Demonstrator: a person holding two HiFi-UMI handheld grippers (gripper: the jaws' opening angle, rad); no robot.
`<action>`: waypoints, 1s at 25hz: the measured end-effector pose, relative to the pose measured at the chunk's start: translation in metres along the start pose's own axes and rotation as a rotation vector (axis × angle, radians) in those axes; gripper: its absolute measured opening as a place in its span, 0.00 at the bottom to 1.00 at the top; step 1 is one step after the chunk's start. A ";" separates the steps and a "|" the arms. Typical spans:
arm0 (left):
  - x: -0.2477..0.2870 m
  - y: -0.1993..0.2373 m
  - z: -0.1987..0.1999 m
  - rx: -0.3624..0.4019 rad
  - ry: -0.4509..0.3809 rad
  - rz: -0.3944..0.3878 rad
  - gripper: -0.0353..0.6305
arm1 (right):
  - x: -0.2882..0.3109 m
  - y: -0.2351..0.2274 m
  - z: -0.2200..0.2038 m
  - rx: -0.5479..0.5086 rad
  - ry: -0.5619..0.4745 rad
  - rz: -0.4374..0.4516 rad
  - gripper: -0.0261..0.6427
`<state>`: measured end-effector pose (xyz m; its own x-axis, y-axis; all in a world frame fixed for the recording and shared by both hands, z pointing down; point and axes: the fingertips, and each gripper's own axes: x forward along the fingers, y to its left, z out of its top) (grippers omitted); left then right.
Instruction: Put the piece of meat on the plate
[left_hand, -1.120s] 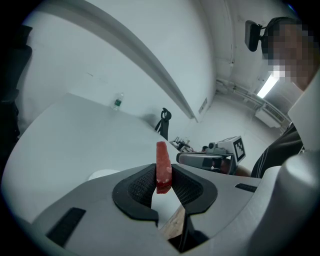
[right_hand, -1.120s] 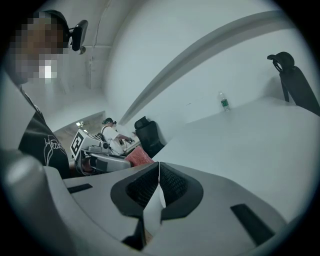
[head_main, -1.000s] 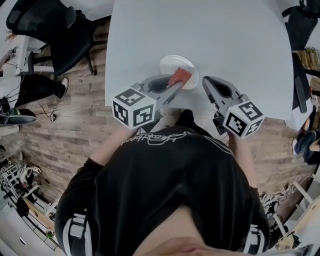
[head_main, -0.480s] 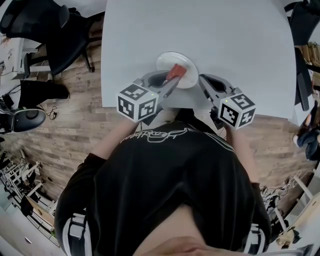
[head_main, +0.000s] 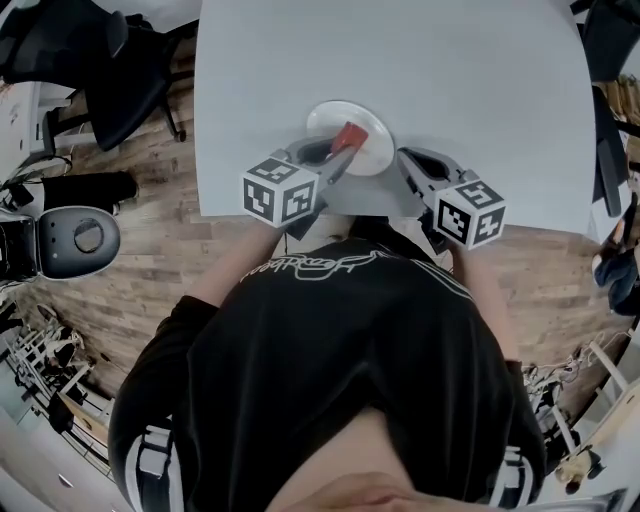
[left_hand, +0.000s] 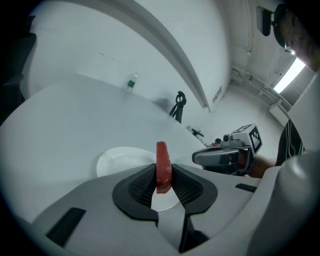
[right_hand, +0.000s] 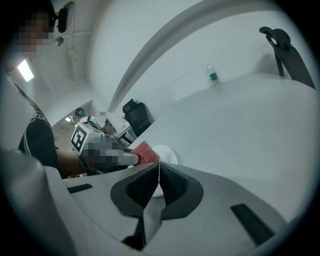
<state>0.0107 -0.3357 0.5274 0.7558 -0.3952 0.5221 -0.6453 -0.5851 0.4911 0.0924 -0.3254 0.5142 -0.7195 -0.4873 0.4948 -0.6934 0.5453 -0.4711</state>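
Left claw (left_hand: 163, 176) clamped on the piece of meat (head_main: 349, 136): red slab, edge-up between the pads, over the near side of the plate (left_hand: 119, 161). Can't tell whether the meat touches the plate. Right claw (right_hand: 159, 181) fully closed, nothing in it, just right of the plate. Plate sits by the tabletop's (head_main: 430, 60) near edge.
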 end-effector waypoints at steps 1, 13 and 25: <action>0.001 0.002 -0.002 -0.012 0.001 -0.001 0.19 | 0.000 0.000 -0.001 0.002 0.003 -0.002 0.05; 0.018 0.007 -0.012 -0.069 0.032 -0.031 0.19 | -0.001 -0.007 -0.008 0.037 0.021 0.008 0.05; 0.018 0.014 -0.012 -0.062 0.062 -0.013 0.23 | 0.002 -0.006 -0.011 0.060 0.028 0.013 0.05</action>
<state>0.0139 -0.3431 0.5522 0.7569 -0.3423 0.5567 -0.6428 -0.5438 0.5396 0.0958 -0.3224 0.5257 -0.7273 -0.4608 0.5086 -0.6860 0.5091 -0.5198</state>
